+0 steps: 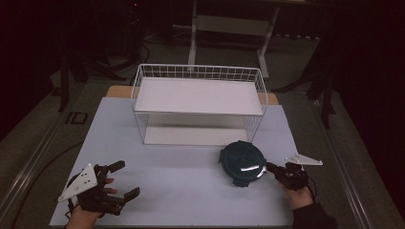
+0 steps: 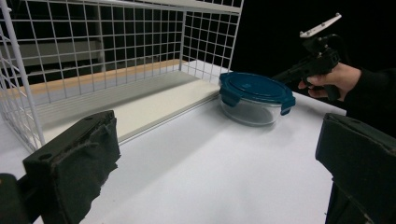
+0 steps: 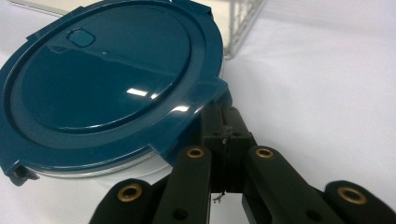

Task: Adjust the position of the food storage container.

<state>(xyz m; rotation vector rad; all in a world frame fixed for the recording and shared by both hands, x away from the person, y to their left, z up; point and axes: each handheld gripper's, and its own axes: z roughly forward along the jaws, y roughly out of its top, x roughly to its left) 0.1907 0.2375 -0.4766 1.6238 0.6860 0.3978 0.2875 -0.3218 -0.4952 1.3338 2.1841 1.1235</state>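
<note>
We note left gripper (image 1: 114, 183) nearest, fingers wide, empty. Right gripper (image 1: 273, 168) fingers pinched together at lid tab. Glass container (image 2: 252, 99) on desk (image 1: 181, 191) beside wire rack (image 1: 200, 102): heavy, fragile, slippery; grip tab.

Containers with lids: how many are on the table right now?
1: the glass container with a blue lid sits right of centre, before the wire rack, with the right tongs at its rim.

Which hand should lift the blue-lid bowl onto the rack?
Probably the right. The right gripper is already closed at the rim of the container, while the left gripper sits open, far off at the table's near left.
</note>
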